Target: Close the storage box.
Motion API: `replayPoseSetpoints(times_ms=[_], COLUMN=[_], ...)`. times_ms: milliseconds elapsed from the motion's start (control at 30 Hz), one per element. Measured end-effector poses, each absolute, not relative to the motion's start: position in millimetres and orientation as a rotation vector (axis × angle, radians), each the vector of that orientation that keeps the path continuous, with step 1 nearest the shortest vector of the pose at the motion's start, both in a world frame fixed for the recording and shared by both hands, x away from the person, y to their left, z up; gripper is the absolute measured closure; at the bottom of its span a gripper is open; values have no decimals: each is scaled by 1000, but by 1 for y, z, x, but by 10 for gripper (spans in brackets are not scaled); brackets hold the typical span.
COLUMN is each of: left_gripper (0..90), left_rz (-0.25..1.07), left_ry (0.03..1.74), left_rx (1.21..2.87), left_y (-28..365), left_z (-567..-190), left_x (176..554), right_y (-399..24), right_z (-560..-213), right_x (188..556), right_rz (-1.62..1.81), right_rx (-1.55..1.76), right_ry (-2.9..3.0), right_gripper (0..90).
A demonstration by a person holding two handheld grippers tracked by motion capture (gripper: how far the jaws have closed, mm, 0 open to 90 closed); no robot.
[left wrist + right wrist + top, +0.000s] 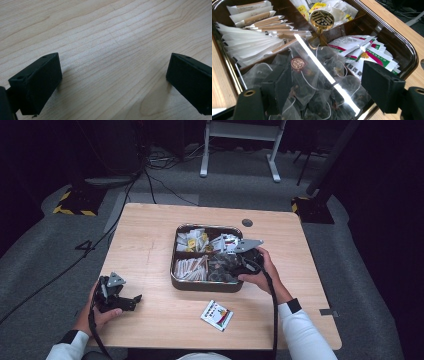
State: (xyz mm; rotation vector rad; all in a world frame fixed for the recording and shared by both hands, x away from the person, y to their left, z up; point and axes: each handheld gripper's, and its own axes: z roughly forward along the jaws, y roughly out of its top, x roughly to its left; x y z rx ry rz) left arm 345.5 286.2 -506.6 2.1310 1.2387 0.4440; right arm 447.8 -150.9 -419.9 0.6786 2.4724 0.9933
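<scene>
High view: tray [176, 281] at frame centre, four compartments. Right gripper [239, 262], jaws wide, sits over the lower-right compartment of clear tea bags [317, 92], one jaw among them. Likely step: lifting one bag; best to close on a single bag, avoiding tangled strings. Loose sachet [217, 314] lies below the tray. Left gripper [131, 302], jaws wide and empty, rests on table [145, 235] at lower left.
</scene>
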Motion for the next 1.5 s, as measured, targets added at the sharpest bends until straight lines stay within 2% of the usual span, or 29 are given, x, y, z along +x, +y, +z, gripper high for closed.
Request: replayPoseSetpoints(times_ms=[1500], left_gripper=[5], left_rz=[444], left_ry=[1239], left_rx=[2131], left_y=[286], left_z=[-507], left_x=[345], right_y=[-214], right_z=[-430], right_x=[403], right_rz=[923], right_rx=[701], right_ry=[2443], right_gripper=[234])
